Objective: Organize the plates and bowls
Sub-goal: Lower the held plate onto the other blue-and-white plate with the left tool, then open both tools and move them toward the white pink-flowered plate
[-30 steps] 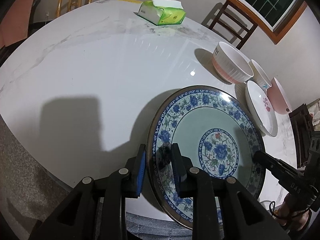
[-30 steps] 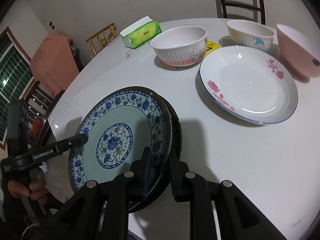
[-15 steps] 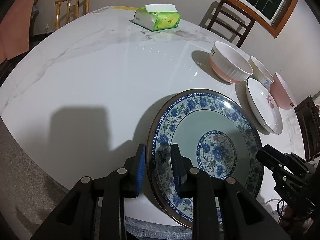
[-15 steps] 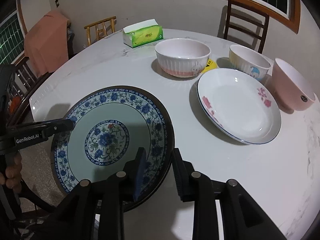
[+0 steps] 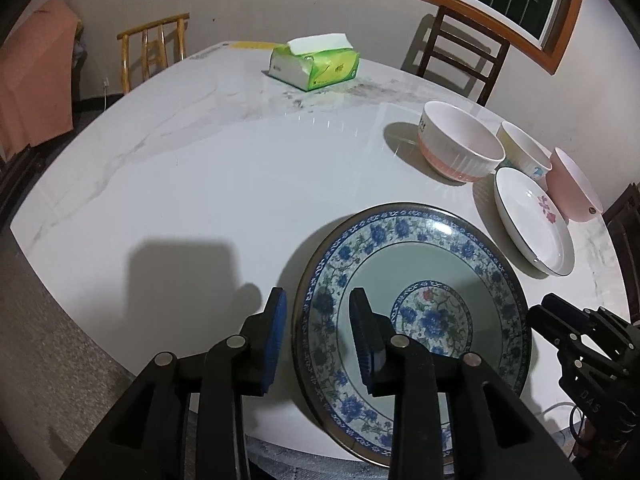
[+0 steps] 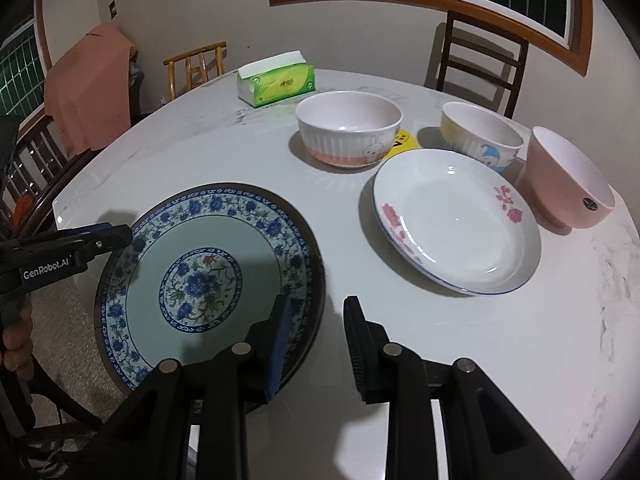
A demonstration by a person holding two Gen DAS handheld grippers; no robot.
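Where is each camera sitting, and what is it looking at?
Left wrist: rides the left hand-held gripper, facing across the round white marble table; its open fingers straddle the blue floral plate's rim.
Right wrist: rides the right hand-held gripper, open at that plate's opposite rim, showing the person's hand.
Both show the plate, three bowls and green tissue box.

Both tools stood open and level: left tool (image 5: 318, 330) with pads apart, right tool (image 6: 318, 338) likewise, fingers pointing forward.
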